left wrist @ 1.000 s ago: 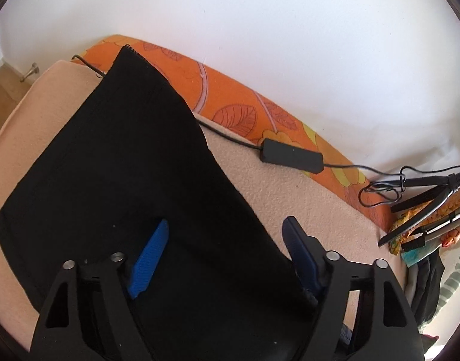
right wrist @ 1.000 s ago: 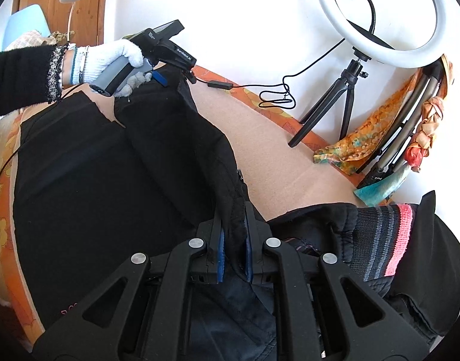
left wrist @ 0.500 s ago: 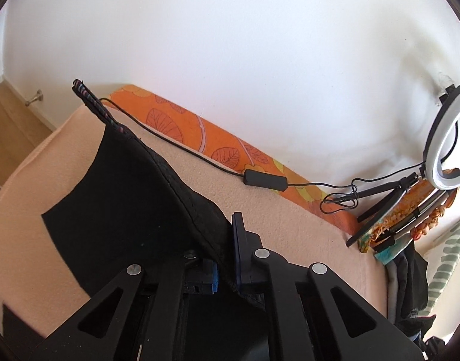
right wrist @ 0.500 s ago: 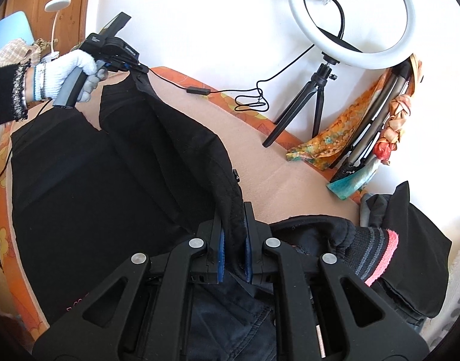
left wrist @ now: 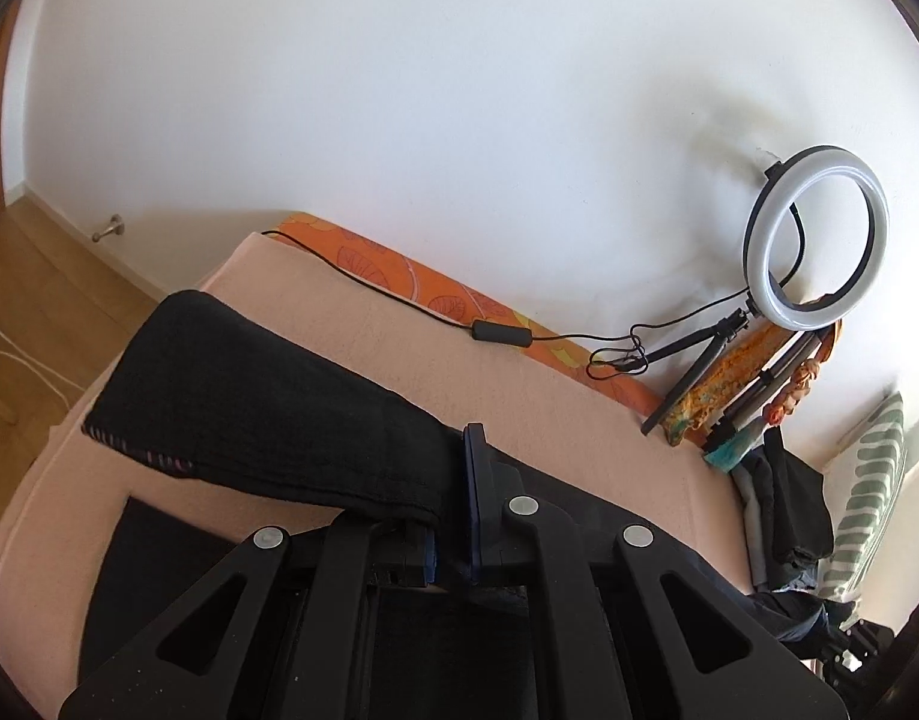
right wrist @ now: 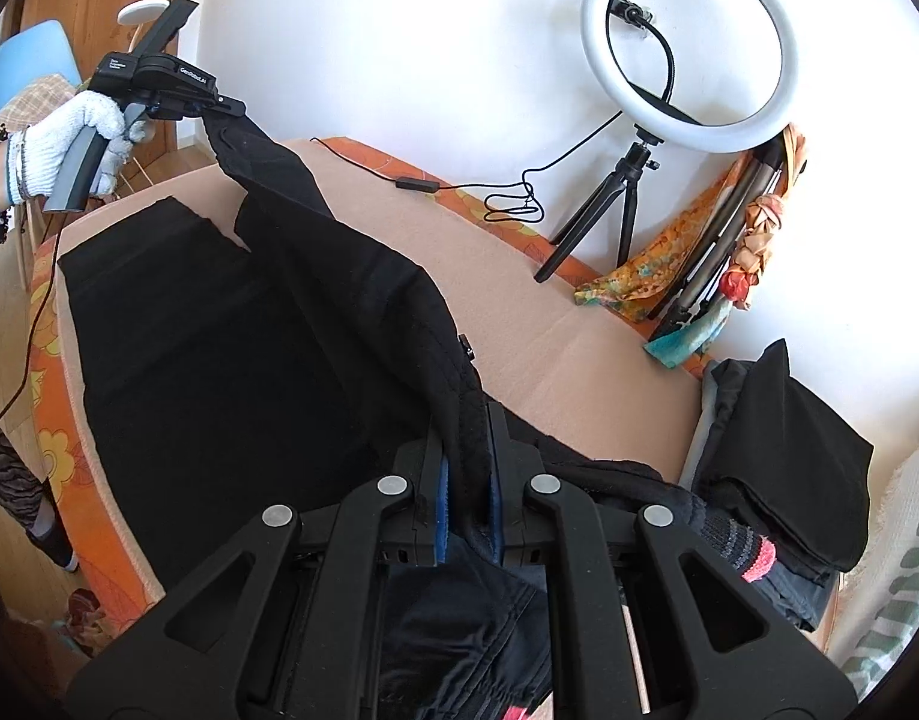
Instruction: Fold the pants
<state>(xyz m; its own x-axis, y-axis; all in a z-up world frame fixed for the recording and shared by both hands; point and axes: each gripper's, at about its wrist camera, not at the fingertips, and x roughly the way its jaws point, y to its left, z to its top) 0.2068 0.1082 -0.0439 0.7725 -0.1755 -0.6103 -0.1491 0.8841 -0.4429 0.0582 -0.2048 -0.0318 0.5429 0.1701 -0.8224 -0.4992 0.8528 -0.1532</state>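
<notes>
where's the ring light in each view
Left wrist: the ring light sits at the right edge, small, against the wall past the far end of the bed.
Right wrist: the ring light is top right, large, on its tripod.
Shared landmark: the black inline switch on its cable, lying on the orange sheet by the wall.

Both tools are clamped tight, the left tool raised in a gloved hand, the right tool angled down.

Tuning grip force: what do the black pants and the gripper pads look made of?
Pants: matte black woven fabric, probably cotton; it drapes limply and shows stitched seams. Pads on the right hand-held gripper: blue, dull, likely rubber or foam; unclear.
</notes>
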